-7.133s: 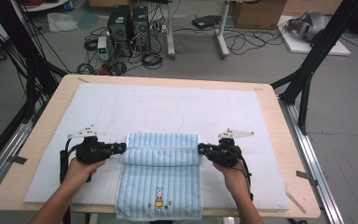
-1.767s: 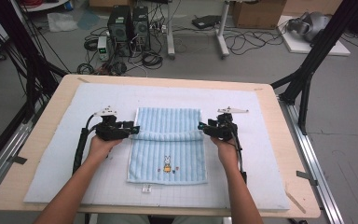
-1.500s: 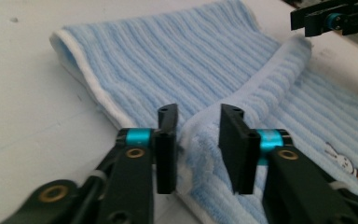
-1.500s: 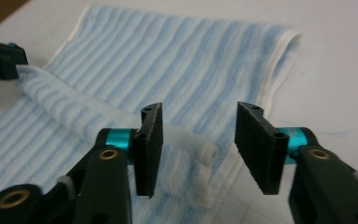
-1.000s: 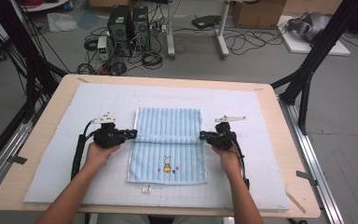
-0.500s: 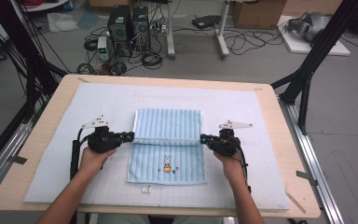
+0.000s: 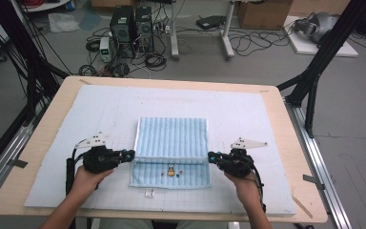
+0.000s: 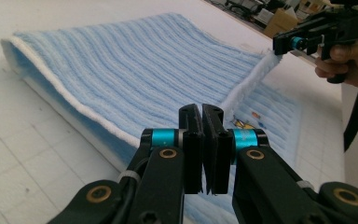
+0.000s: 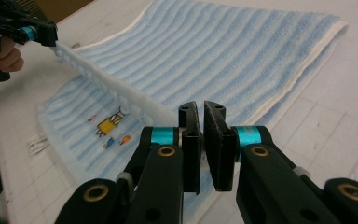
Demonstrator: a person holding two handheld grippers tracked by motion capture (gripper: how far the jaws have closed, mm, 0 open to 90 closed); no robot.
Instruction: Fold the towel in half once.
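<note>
Pinching a towel [image 7: 171, 138] corner each, left gripper [image 7: 129, 155] and right gripper [image 7: 211, 156] have jaws clamped tight. Towel's folded-over edge stretches between them, the rest lying flat just beyond.

No readable text, brand name, number or sign appears anywhere in these views. The closest thing to a marking is a small embroidered cartoon figure [image 7: 171, 170], yellow with tiny coloured dots beside it, on the lower layer of the light blue striped towel [image 7: 171, 138]; it carries no letters. Just below the towel's near edge, a small white tag [image 7: 148, 193] lies on the gridded white mat [image 7: 248, 114], but it is too small and blurred to read. The mat's printed grid lines bear no figures.
</note>
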